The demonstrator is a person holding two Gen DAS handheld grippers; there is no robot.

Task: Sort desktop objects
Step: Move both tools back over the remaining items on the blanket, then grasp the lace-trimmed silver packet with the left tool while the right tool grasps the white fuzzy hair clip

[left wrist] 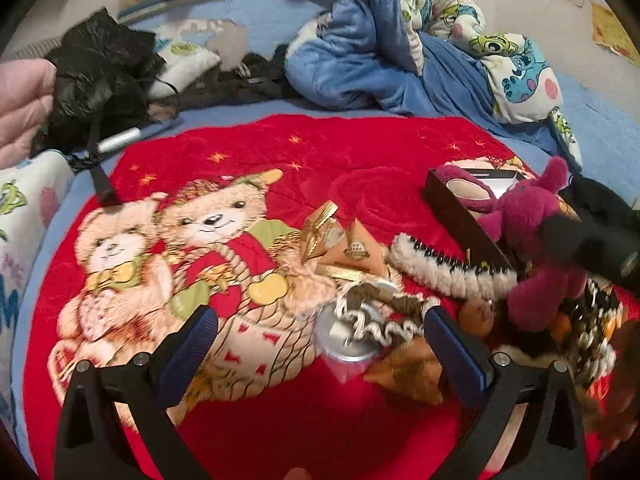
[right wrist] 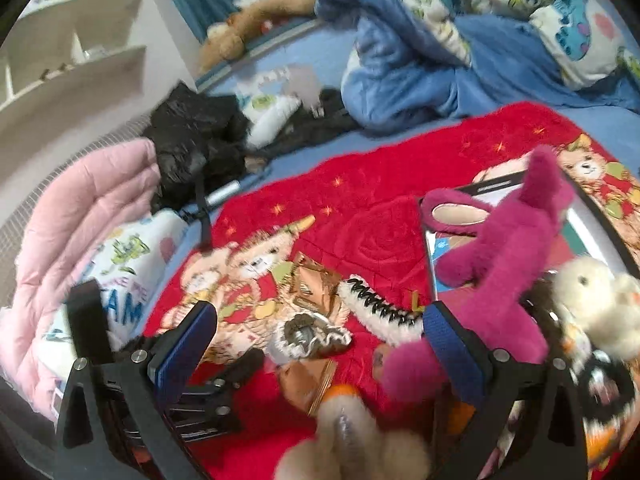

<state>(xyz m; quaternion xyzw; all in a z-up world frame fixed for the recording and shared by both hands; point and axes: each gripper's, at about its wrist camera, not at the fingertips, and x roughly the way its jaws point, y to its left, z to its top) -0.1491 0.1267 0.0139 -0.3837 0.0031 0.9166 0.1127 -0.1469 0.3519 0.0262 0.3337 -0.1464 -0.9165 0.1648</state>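
Note:
A red bear-print blanket (left wrist: 360, 168) holds the clutter. My left gripper (left wrist: 320, 332) is open just above a silver lidded jar (left wrist: 346, 340) wrapped in a frilly scrunchie (left wrist: 384, 316). Gold triangular packets (left wrist: 344, 248) and a furry hair brush (left wrist: 448, 266) lie beyond. A magenta plush bear (left wrist: 536, 240) leans on a dark box (left wrist: 460, 208) at the right. My right gripper (right wrist: 320, 344) is open and empty above the scrunchie (right wrist: 312, 334); the magenta plush (right wrist: 508, 264) presses against its right finger (right wrist: 452, 344). A beige fluffy toy (right wrist: 352, 436) lies below.
A black bag (left wrist: 100, 80), a pink quilt (right wrist: 80, 240), a blue cartoon duvet (left wrist: 400, 48) and a white plush (right wrist: 596, 300) surround the blanket. The left gripper's body (right wrist: 200, 392) shows low left in the right wrist view. White shelves (right wrist: 72, 40) stand far left.

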